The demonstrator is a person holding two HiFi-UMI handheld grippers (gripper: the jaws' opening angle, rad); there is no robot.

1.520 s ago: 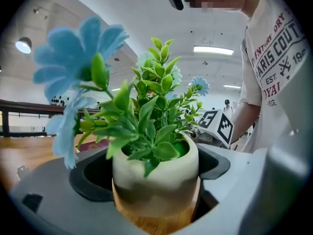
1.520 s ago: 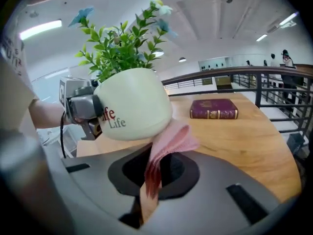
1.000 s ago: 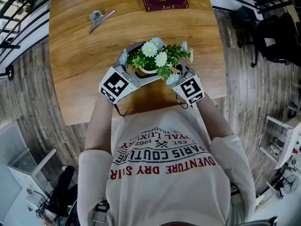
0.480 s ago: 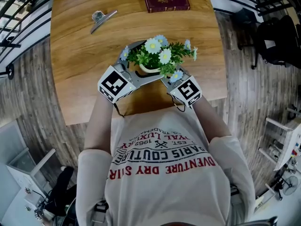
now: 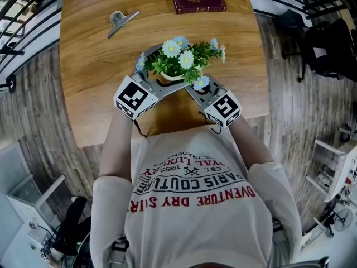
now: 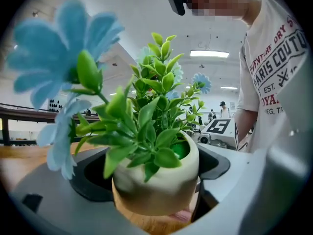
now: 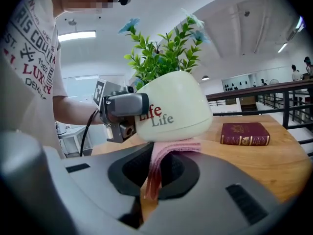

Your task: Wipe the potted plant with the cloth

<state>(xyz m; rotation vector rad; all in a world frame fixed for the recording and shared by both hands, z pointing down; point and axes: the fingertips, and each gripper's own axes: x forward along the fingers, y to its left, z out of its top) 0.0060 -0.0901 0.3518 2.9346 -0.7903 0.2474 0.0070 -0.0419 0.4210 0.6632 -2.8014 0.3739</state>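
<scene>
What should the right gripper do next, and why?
Probably sweep the pink cloth, pinched in the right gripper, sideways across the pot near its base: the cloth presses against it there, and the left gripper holds the pot between its jaws.

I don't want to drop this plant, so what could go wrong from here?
The pot looks tilted, and only the jaws of the left gripper clamp its smooth round wall, so a push from the cloth might twist it loose onto the table. The right gripper pinches just a fold of the cloth, which could drag out while rubbing. The flowers hang over both grippers and may snag.
</scene>
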